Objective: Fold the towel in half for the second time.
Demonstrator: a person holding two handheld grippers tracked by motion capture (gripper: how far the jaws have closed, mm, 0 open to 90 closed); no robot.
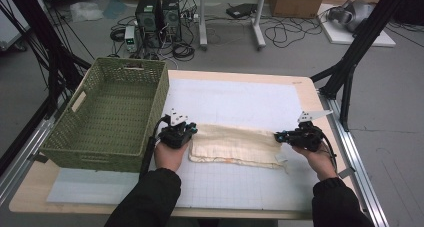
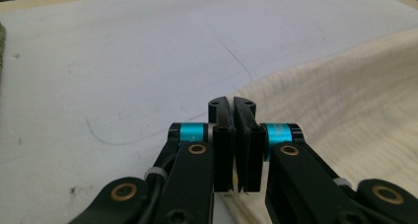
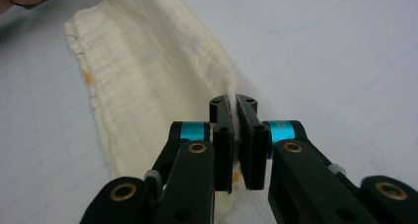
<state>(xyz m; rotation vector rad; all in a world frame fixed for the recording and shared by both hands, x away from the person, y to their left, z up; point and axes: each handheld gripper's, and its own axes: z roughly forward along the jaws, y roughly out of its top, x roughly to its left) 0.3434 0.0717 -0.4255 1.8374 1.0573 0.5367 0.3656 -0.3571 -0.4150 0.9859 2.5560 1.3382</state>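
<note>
A: Where does the cloth (image 1: pixel 235 144) sit right now?

B: It lies folded into a long band on the white mat (image 1: pixel 235 99) of the tabletop (image 1: pixel 30 194), just right of the green wicker basket (image 1: pixel 107 112). The left tool (image 1: pixel 189 130) pinches its left end and the right tool (image 1: pixel 278 136) pinches its right end.

A: Are both grips sound?

B: In the right gripper view the jaws are closed with a ridge of cloth (image 3: pixel 148 71) plainly trapped between them. In the left gripper view the jaws are nearly together at the very edge of the cloth (image 2: pixel 345 105); fabric shows under them, but I judge that hold to be thin.

A: So what is the risk?

B: If the hands pull apart or lift unevenly, the left corner may slip out, since so little fabric is caught. Then the band would sag on one side and the fold would fall open.

A: Anything else?

B: The left tool works close to the basket wall. A swing toward it could knock the rim or drag the cloth over the edge. The loose layers could also slide apart, because only the pinched ends are held.
</note>
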